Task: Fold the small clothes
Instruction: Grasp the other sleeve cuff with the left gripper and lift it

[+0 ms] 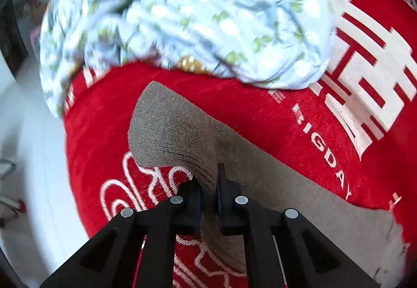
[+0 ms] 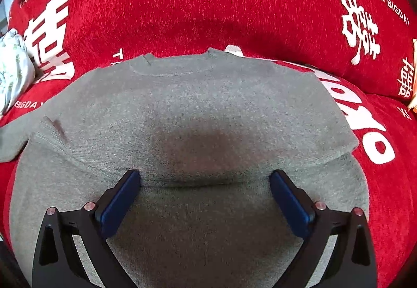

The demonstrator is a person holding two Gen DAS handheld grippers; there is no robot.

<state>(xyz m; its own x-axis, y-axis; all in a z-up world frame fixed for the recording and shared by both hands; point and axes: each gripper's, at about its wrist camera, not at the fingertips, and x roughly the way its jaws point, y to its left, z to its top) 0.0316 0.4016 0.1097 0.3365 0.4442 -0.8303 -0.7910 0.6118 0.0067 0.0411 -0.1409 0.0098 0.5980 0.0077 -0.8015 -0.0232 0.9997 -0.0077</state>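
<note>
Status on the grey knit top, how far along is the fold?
Done: grey knit top lies spread flat on the red printed blanket. In hand: left hand-held gripper is shut on its sleeve; right hand-held gripper is open over the body. Left: all folds, plus the crumpled floral garment.

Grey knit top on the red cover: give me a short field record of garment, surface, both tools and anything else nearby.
garment: grey knit top, spread flat, neckline away from camera
surface: red printed cover
left tool: shut on the top's sleeve
right tool: open, over the top's body
nearby: crumpled floral garment, left of the top
</note>
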